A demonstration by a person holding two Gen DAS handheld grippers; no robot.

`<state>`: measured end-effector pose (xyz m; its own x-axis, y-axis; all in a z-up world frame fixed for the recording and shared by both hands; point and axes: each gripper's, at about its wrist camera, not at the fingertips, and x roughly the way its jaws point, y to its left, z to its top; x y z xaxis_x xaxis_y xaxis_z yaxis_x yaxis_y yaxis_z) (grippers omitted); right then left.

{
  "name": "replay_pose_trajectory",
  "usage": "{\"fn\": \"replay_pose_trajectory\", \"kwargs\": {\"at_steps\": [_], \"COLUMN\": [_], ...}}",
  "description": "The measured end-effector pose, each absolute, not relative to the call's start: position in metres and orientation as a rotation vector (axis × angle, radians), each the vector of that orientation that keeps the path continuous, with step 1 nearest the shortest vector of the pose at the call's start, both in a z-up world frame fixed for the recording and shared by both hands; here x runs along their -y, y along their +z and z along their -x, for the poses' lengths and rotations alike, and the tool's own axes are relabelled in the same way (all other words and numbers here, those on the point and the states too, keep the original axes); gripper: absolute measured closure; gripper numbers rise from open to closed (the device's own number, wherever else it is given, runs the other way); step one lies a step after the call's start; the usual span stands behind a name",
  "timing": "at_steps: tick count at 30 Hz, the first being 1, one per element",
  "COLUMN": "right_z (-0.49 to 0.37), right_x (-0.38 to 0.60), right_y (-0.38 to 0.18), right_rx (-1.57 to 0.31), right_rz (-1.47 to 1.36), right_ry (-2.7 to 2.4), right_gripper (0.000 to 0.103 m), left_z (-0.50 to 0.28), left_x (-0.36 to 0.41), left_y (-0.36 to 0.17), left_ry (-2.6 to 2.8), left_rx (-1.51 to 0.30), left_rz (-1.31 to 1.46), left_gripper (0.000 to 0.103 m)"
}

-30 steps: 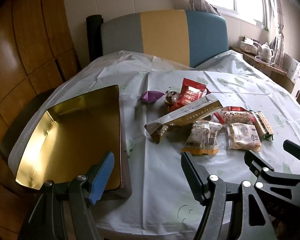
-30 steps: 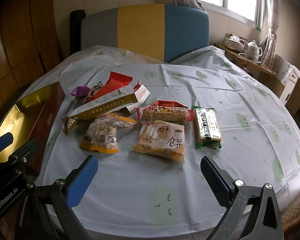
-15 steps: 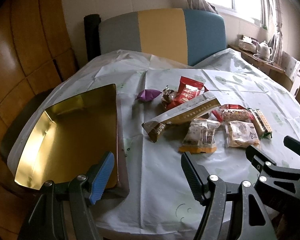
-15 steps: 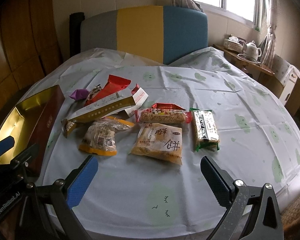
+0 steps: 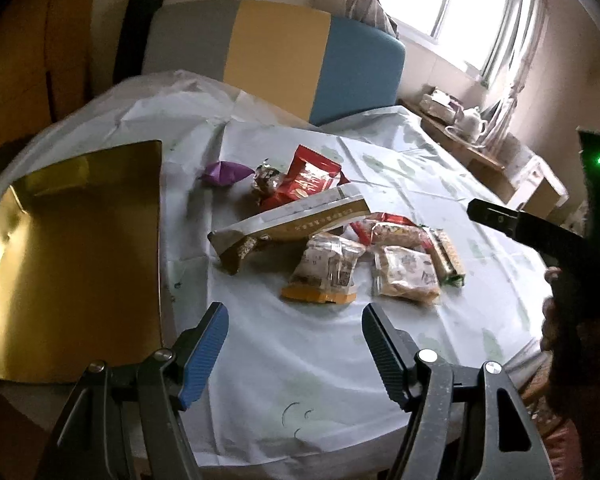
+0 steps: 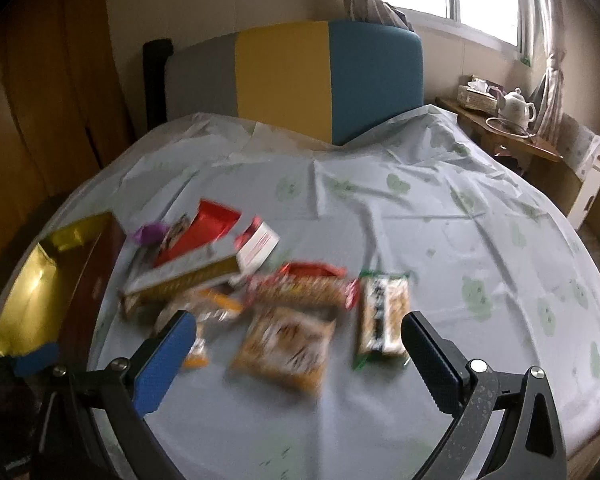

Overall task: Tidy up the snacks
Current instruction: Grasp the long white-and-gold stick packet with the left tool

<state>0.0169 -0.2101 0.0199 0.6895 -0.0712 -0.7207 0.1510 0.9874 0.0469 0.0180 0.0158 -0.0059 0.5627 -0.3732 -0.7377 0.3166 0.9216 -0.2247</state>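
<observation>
Several snack packets lie in a loose pile mid-table: a long gold and white box (image 5: 296, 222), a red packet (image 5: 310, 178), a purple wrapper (image 5: 222, 172), a clear bun packet (image 5: 326, 270), a yellow biscuit packet (image 6: 286, 346) and a green-edged bar (image 6: 384, 320). An open gold-lined box (image 5: 72, 248) sits at the table's left edge. My left gripper (image 5: 294, 326) is open and empty, above the near cloth. My right gripper (image 6: 298, 342) is open and empty, over the biscuit packet; its view is blurred.
The round table (image 6: 440, 220) has a pale cloth with green prints. A grey, yellow and blue chair back (image 6: 300, 80) stands behind it. A side shelf with a teapot (image 6: 518, 106) is at the far right, under the window.
My right gripper has moved forward over the snacks, which now lie between its fingers. My left gripper has swung right and a little forward. Both stay open.
</observation>
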Motion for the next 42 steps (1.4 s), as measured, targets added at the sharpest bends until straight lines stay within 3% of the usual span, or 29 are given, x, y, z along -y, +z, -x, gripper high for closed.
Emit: {"fn": "replay_pose_trajectory", "kwargs": {"at_steps": [7, 11, 13, 21, 29, 36, 42], "right_z": [-0.051, -0.061, -0.062, -0.063, -0.063, -0.064, -0.061], "right_x": [0.271, 0.299, 0.303, 0.309, 0.312, 0.31, 0.31], "right_y": [0.012, -0.003, -0.005, -0.007, -0.006, -0.004, -0.001], "right_rx": [-0.862, -0.923, -0.923, -0.933, -0.932, -0.92, -0.892], "right_rz": [-0.11, -0.26, -0.324, -0.414, -0.46, -0.437, -0.39], "right_ry": [-0.118, -0.128, -0.103, -0.067, -0.041, -0.045, -0.083], "right_gripper": [0.0, 0.0, 0.0, 0.0, 0.0, 0.0, 0.001], "left_z": [-0.055, -0.08, -0.091, -0.122, -0.146, -0.132, -0.109], "left_x": [-0.014, -0.003, 0.007, 0.061, 0.082, 0.075, 0.053], "left_y": [-0.003, -0.003, -0.004, -0.026, -0.051, -0.049, -0.039], "left_ry": [-0.408, -0.421, -0.421, -0.556, -0.595, -0.649, -0.622], "left_rx": [-0.979, -1.011, -1.004, -1.0, -1.0, -1.012, -1.025], "left_rz": [-0.054, -0.141, -0.212, -0.468, -0.541, -0.445, -0.225], "left_gripper": [0.032, 0.033, 0.042, 0.048, 0.048, 0.082, 0.085]}}
